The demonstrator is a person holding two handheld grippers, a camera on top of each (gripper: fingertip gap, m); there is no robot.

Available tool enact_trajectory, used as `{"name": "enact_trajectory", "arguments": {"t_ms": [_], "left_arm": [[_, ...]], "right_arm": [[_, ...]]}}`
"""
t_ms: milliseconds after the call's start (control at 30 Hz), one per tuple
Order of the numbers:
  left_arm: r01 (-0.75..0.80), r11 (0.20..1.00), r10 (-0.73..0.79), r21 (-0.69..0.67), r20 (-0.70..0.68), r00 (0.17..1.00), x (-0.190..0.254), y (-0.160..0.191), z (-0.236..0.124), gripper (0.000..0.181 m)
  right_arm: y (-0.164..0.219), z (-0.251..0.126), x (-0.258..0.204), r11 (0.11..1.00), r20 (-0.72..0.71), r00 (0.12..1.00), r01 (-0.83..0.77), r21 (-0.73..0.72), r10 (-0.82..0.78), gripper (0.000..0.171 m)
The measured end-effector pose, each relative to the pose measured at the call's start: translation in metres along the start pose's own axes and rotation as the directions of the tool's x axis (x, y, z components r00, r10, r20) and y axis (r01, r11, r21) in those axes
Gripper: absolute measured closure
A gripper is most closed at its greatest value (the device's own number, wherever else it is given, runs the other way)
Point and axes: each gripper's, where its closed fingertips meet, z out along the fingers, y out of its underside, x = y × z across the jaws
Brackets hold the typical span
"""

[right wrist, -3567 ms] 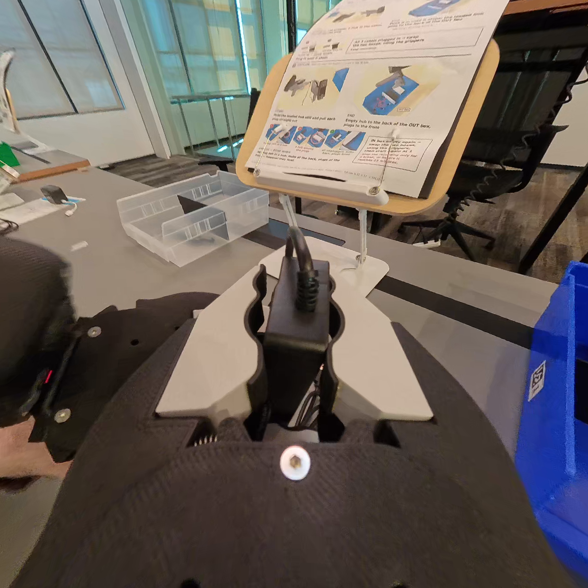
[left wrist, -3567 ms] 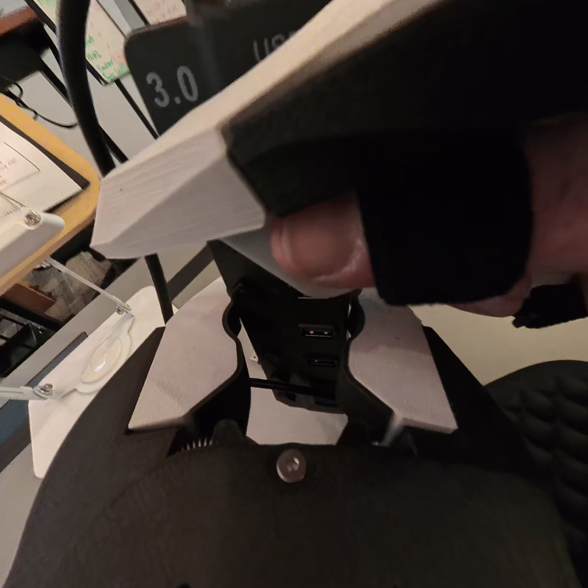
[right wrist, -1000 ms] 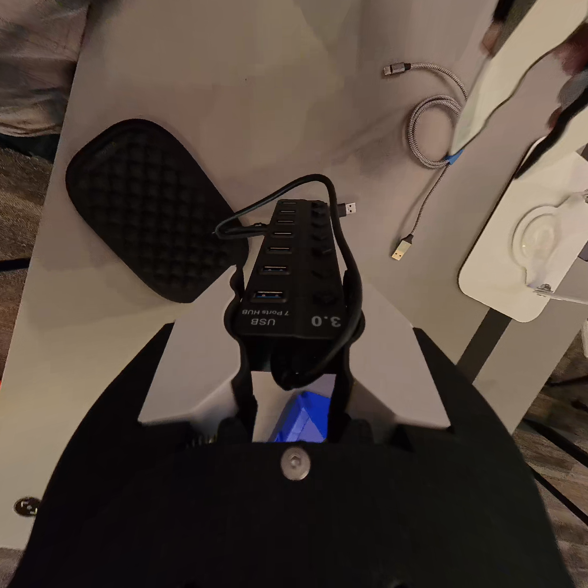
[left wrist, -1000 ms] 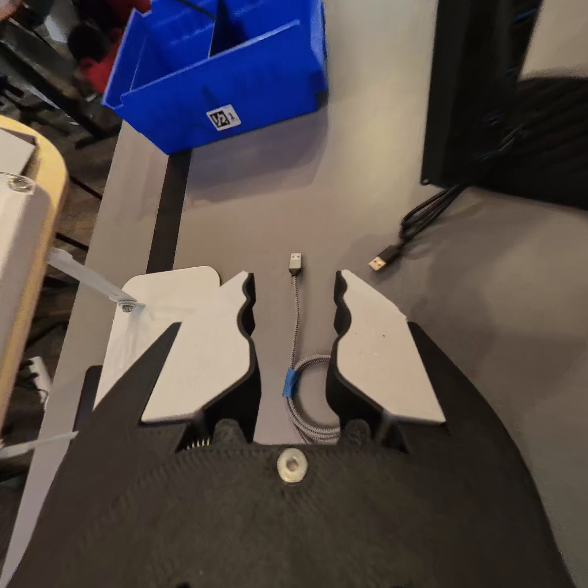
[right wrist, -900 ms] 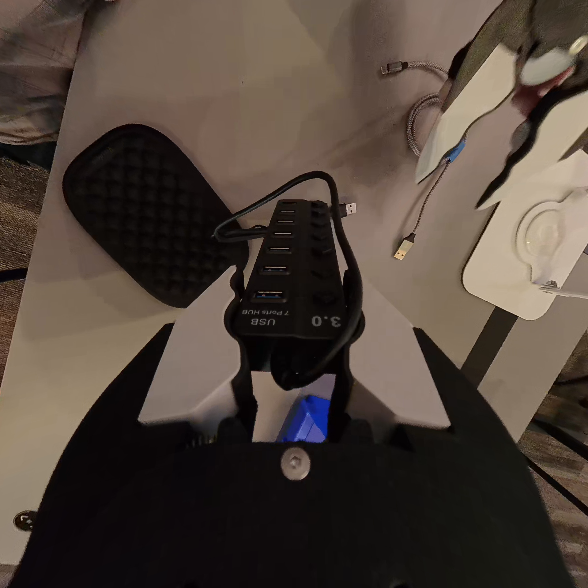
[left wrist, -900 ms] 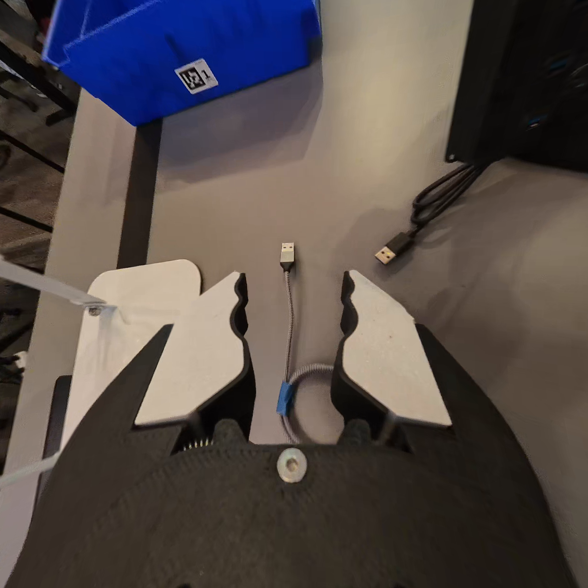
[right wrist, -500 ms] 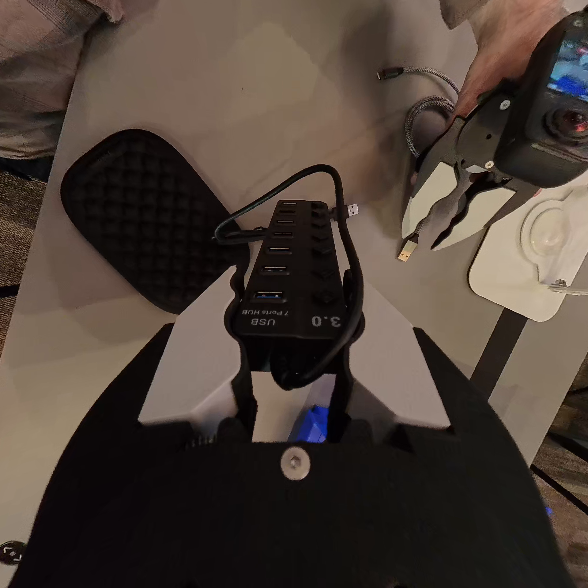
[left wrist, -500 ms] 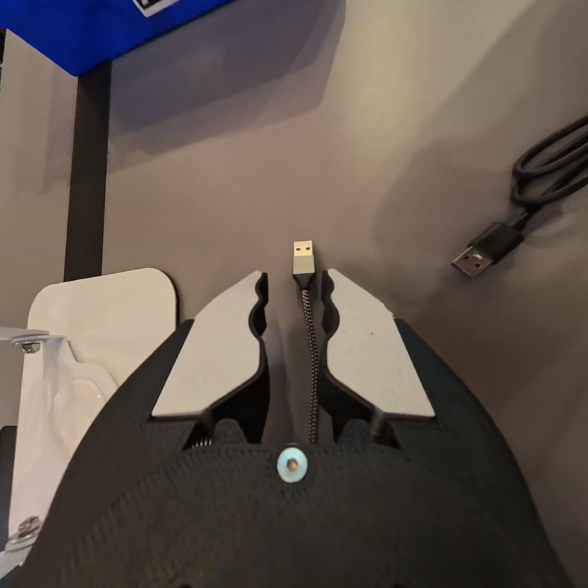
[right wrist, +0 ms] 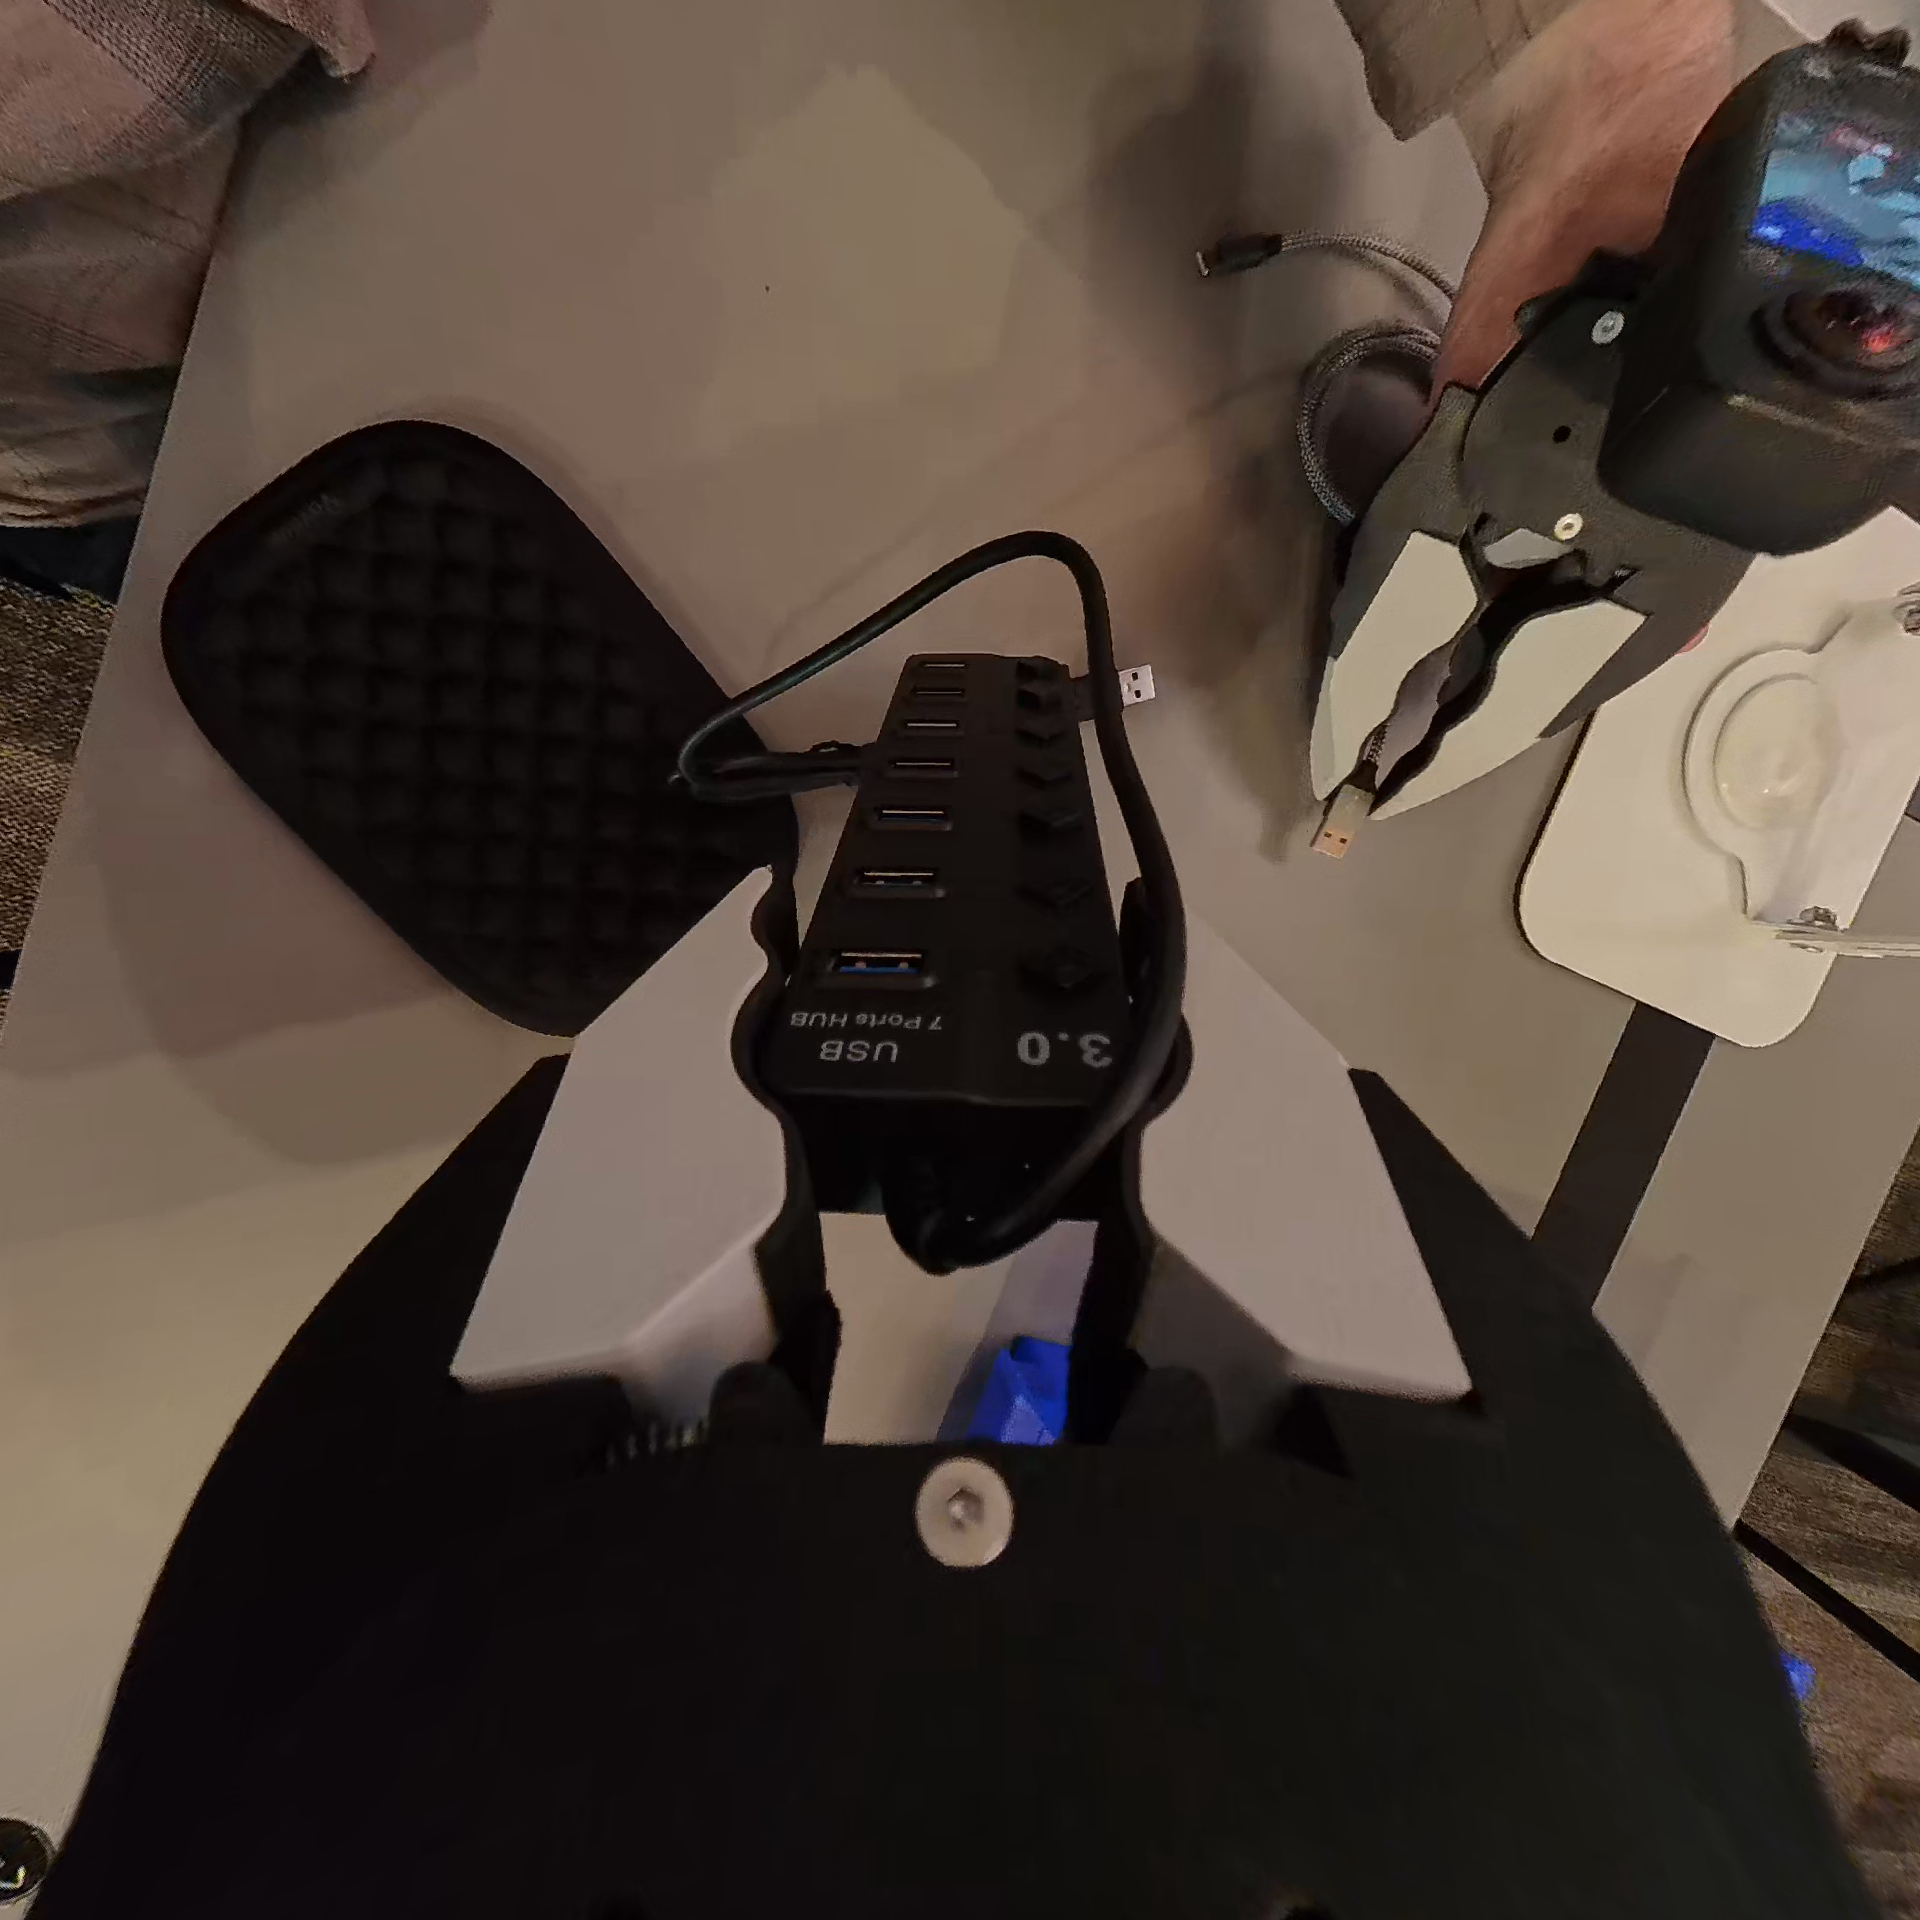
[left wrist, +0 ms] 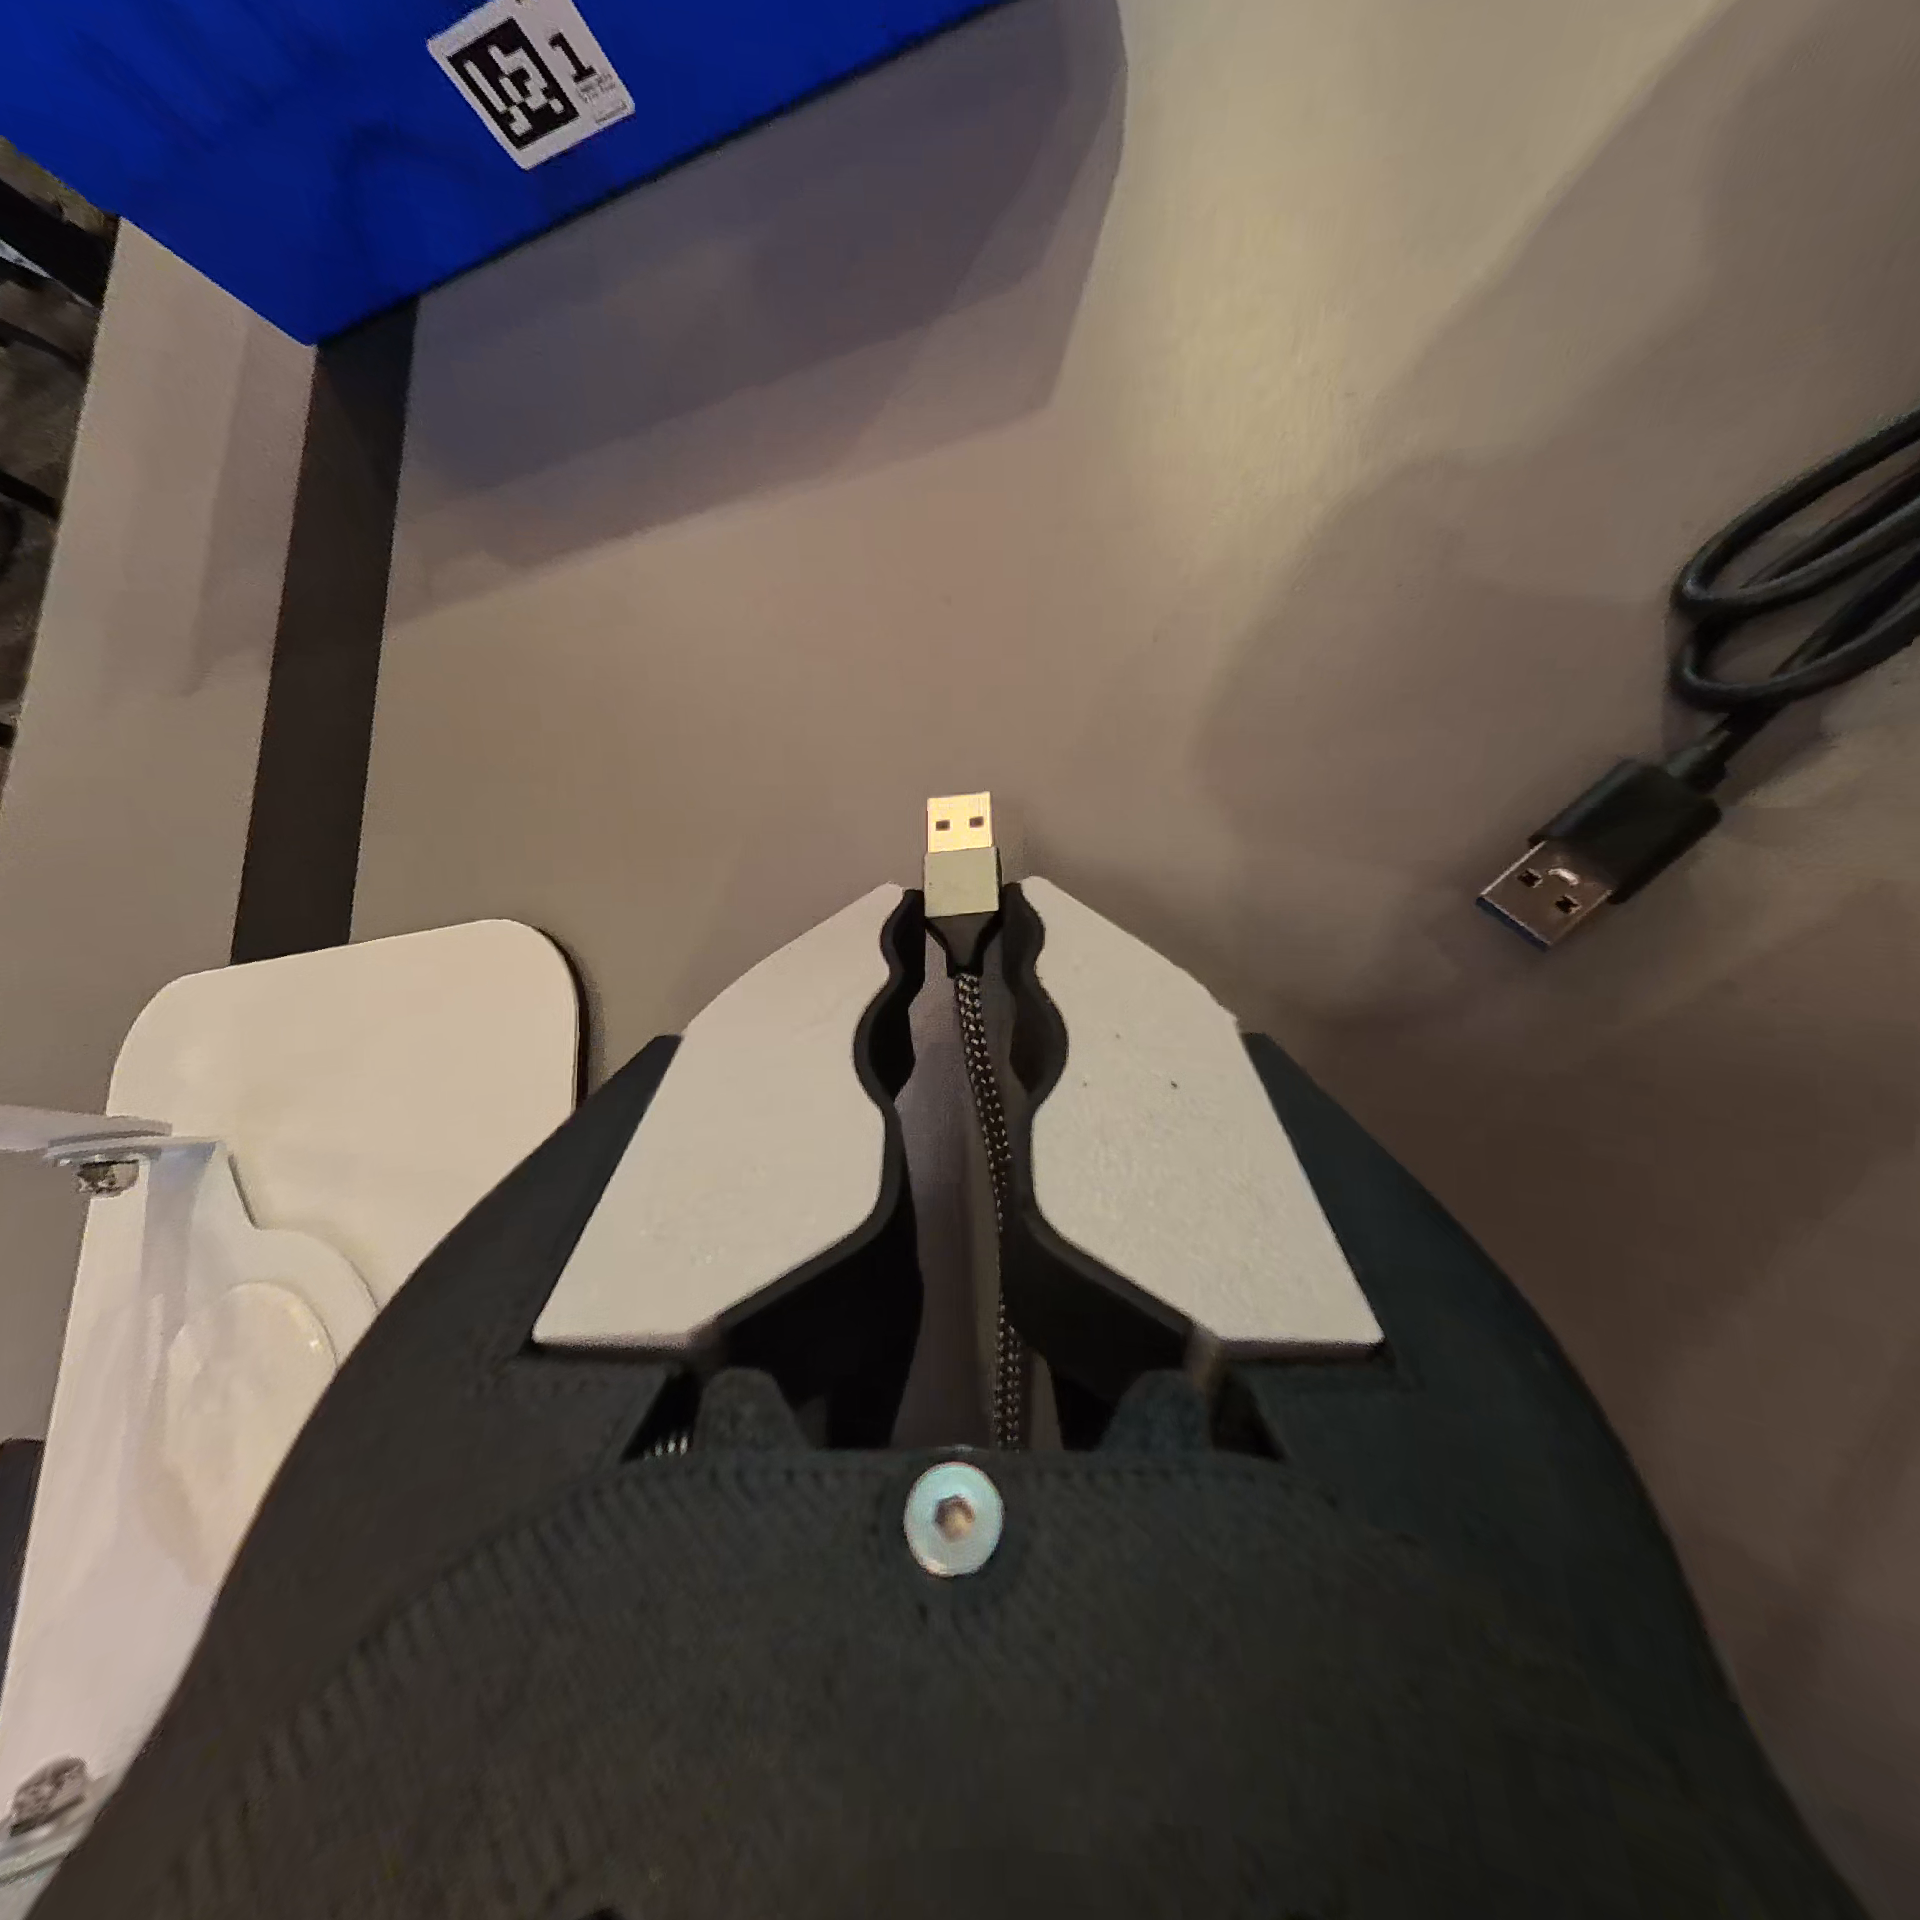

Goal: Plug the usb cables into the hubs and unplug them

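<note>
the left gripper (left wrist: pixel 962 906) has its jaws nearly closed, pinching the grey shell of the braided cable's usb plug (left wrist: pixel 961 852) right at the fingertips; the metal tongue pokes out ahead of the tips and the braided cable (left wrist: pixel 987 1143) trails back down the channel between the fingers. the plug looks square to the jaws, which is worth keeping: the grip sits on the shell only, so any twist on the way over would likely skew it.

the right gripper (right wrist: pixel 956 997) is closed on the labelled end of the black usb hub (right wrist: pixel 935 883), which runs forward out of the jaws with its row of ports facing up. the hub's own black lead (right wrist: pixel 1132 852) loops along the right jaw and over the far end, its plug (right wrist: pixel 1138 683) lying loose beyond the tip.

to do the step well, lift the braided plug clear of the grey table (left wrist: pixel 727 623), line the tongue up with an open port, and push straight in while the right gripper braces the hub; steer clear of that lead. ahead and right of the left jaws lies a loose black usb plug (left wrist: pixel 1569 883); farther ahead, a blue bin (left wrist: pixel 312 156).
</note>
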Motion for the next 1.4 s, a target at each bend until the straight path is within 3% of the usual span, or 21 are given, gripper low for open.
{"name": "enact_trajectory", "arguments": {"t_ms": [500,833,1067,1400], "left_arm": [[-0.028,0.988,0.003,0.152,0.166,0.986,-0.041,-0.066,-0.113,0.167],[-0.018,0.982,-0.013,0.19,0.162,0.987,-0.04,-0.059,-0.136,0.167],[-0.025,0.974,-0.017,0.224,0.186,0.982,-0.04,-0.073,-0.147,0.168],[0.023,0.937,-0.069,0.348,0.118,0.991,-0.032,-0.101,-0.143,0.167]], "right_arm": [[0.009,-0.001,0.044,0.997,-0.025,0.999,-0.034,-0.072,0.032,0.11],[0.012,-0.002,0.082,0.99,-0.09,0.991,-0.11,-0.084,0.103,0.11],[0.022,-0.001,0.097,0.979,-0.107,0.979,-0.183,-0.092,0.173,0.11],[0.022,0.002,0.103,0.973,-0.106,0.972,-0.218,-0.074,0.21,0.11]]}}
